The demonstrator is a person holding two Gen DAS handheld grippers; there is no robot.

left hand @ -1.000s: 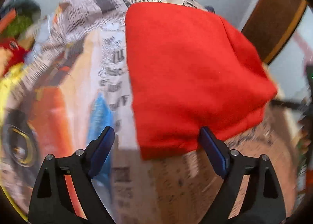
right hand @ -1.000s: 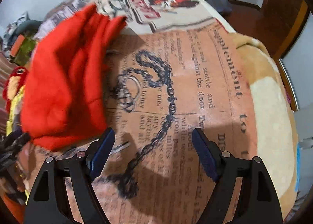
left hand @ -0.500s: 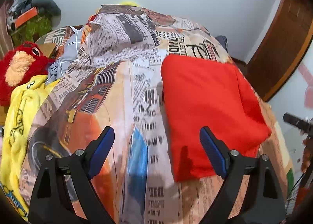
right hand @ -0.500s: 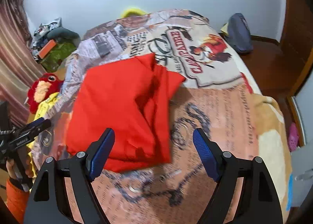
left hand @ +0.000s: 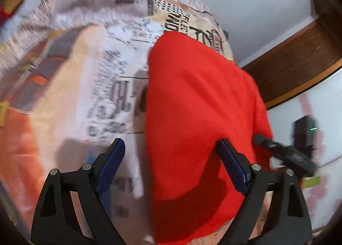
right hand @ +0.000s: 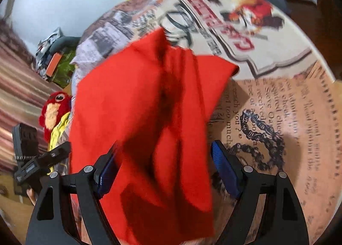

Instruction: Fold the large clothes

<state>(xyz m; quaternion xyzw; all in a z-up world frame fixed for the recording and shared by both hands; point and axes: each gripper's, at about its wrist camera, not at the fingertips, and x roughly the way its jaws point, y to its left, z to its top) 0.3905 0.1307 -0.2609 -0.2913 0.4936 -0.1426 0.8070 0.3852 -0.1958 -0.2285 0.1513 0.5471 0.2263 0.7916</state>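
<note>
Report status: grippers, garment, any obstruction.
Left gripper open, right gripper open, both over the near edge, nothing gripped. Red garment folded on printed bedspread. Nothing in the way.

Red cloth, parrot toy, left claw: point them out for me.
Red cloth (left hand: 201,104), left wrist view, middle of the top layer.
Parrot toy (right hand: 53,112), right wrist view, its beak.
Left claw (left hand: 171,166), left wrist view, midway between fingertips.

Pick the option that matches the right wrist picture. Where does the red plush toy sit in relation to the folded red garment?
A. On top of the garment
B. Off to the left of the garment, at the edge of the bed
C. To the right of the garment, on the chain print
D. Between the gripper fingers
B: the red plush toy lies left of the red garment, beside yellow cloth.
</note>
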